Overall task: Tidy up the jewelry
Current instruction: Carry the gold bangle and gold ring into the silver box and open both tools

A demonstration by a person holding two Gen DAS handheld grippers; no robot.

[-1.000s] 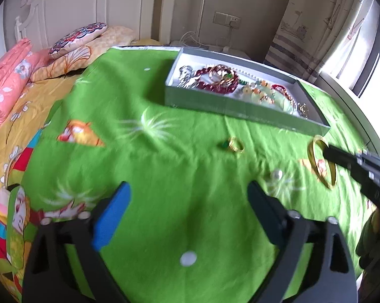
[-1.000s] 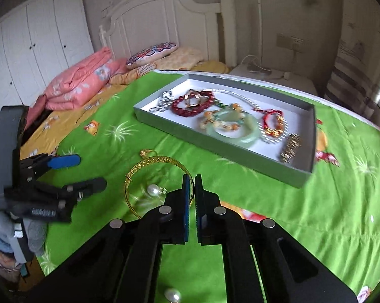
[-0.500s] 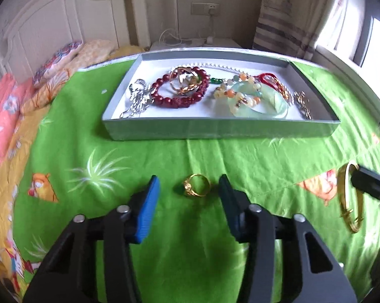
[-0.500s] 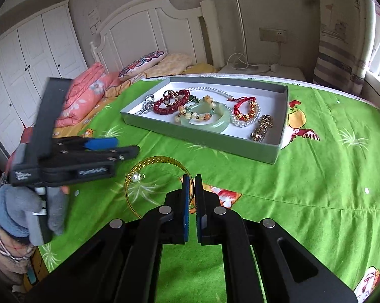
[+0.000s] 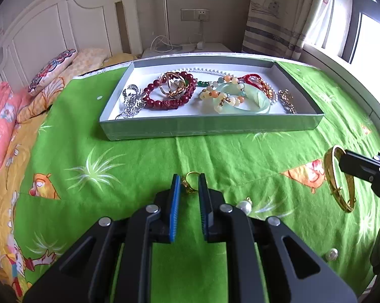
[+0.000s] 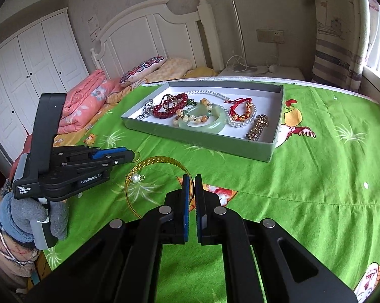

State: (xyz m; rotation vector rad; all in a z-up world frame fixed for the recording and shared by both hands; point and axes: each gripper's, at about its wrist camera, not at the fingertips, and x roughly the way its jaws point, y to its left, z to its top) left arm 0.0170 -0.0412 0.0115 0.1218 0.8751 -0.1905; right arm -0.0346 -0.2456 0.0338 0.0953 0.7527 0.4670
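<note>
gold ring [image 5: 190, 182]: on the green bed cover [image 5: 139, 159], between the left gripper [image 5: 189, 185] jaws, which are narrowed around it; contact unclear. gold bangle [image 6: 149, 176]: pinched in the right gripper [image 6: 192, 186], jaws pressed together on its band. grey tray [image 5: 210, 126]: holds bracelets and beads, well behind. loose pearl [image 5: 243, 205]: beside the left gripper.

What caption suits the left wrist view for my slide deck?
Left gripper closes around small gold ring on green cartoon bedsheet, before grey jewelry tray.
</note>
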